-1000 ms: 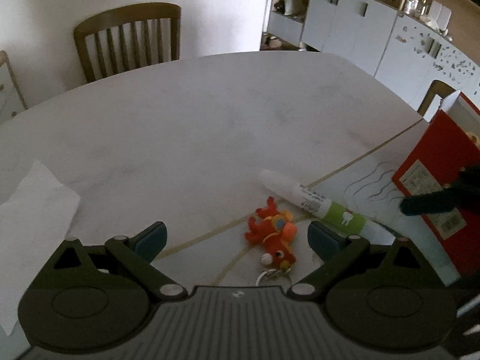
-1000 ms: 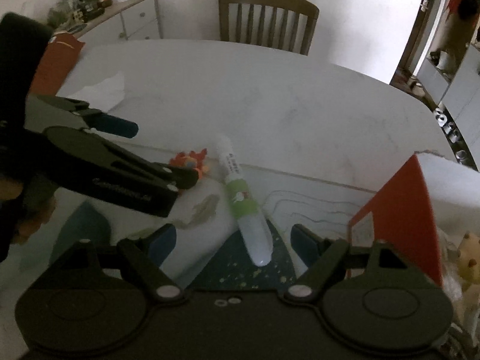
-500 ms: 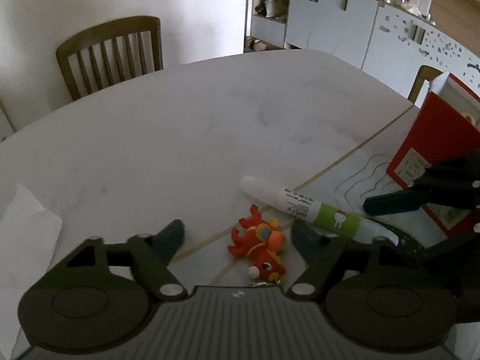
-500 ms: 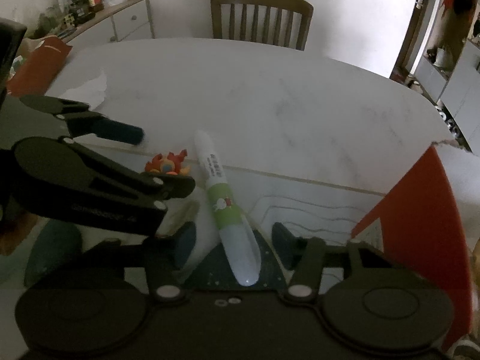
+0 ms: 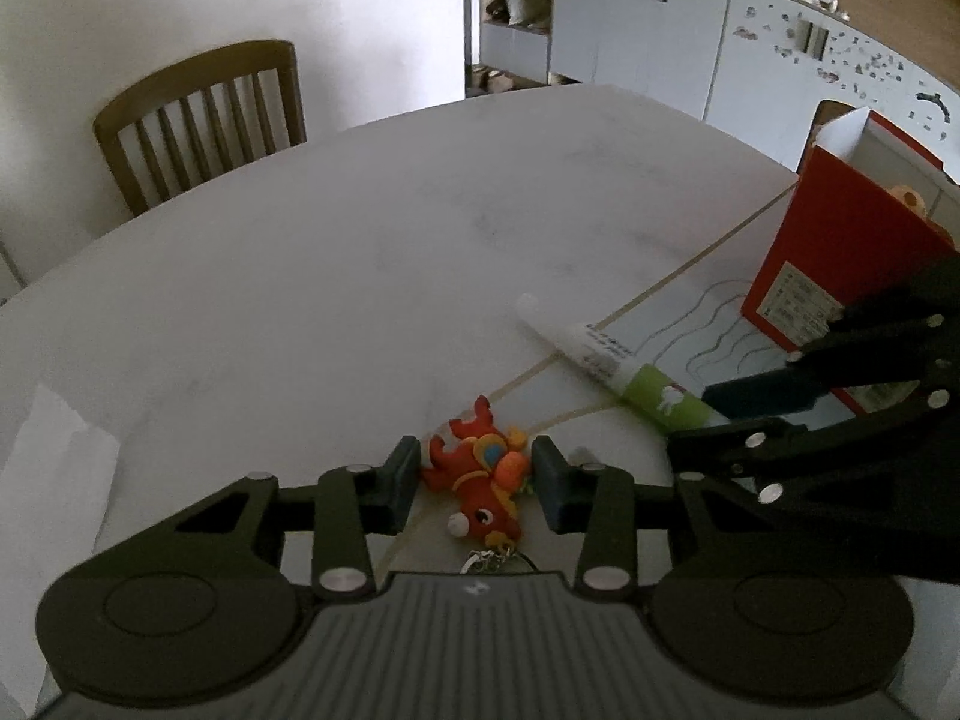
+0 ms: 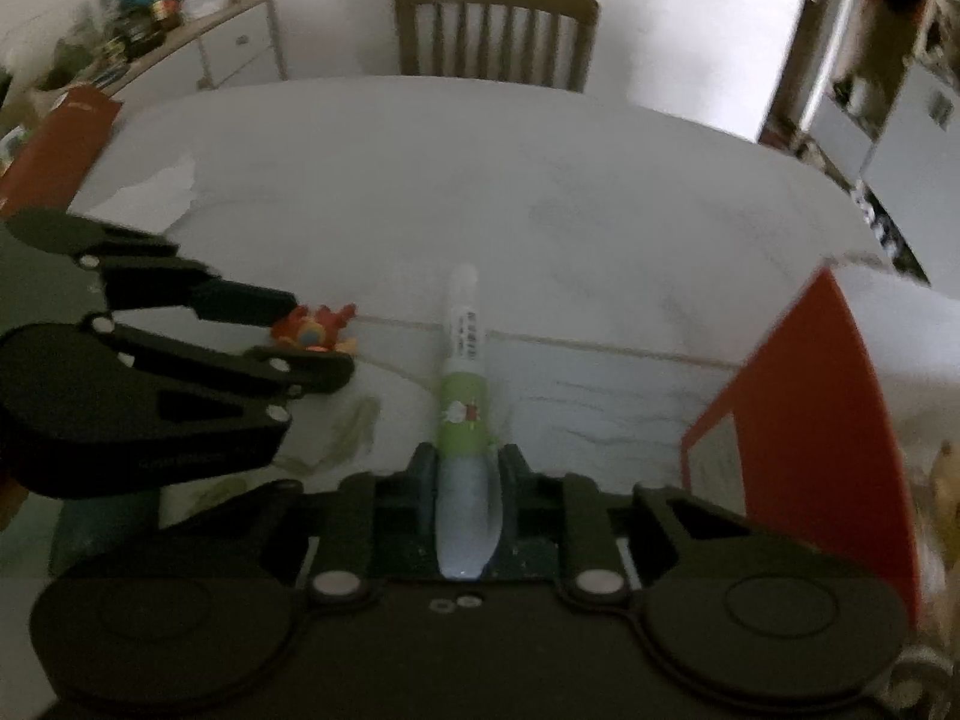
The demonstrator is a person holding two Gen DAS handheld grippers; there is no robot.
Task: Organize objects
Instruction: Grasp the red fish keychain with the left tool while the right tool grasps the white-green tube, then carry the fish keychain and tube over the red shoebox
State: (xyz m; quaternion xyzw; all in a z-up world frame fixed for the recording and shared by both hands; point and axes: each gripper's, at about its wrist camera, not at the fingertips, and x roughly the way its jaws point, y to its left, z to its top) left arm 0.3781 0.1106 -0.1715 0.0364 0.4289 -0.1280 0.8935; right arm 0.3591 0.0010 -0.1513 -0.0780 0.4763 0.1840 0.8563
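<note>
- Toy (image 5: 480,480) and tube (image 5: 606,360) lie on the table (image 5: 360,276), on the seam between the white top and a printed mat; neither is lifted yet.
- Left gripper (image 5: 474,474) has its jaws closing around the toy; the pads sit just beside its body on both sides, and I cannot tell if they already press.
- Right gripper (image 6: 465,480) has its jaws closing on the clear end of the tube, and the pads seem to touch it.
- Red box (image 5: 840,252) stands open near the tube; probably both things go there, so carrying and placing is all left.
- Toy looks like soft rubber, red and orange, with a small metal ring.
- Tube is long, round and smooth, white with a green band; it may slip or roll.
- Table is matt with pale marble veins.
</note>
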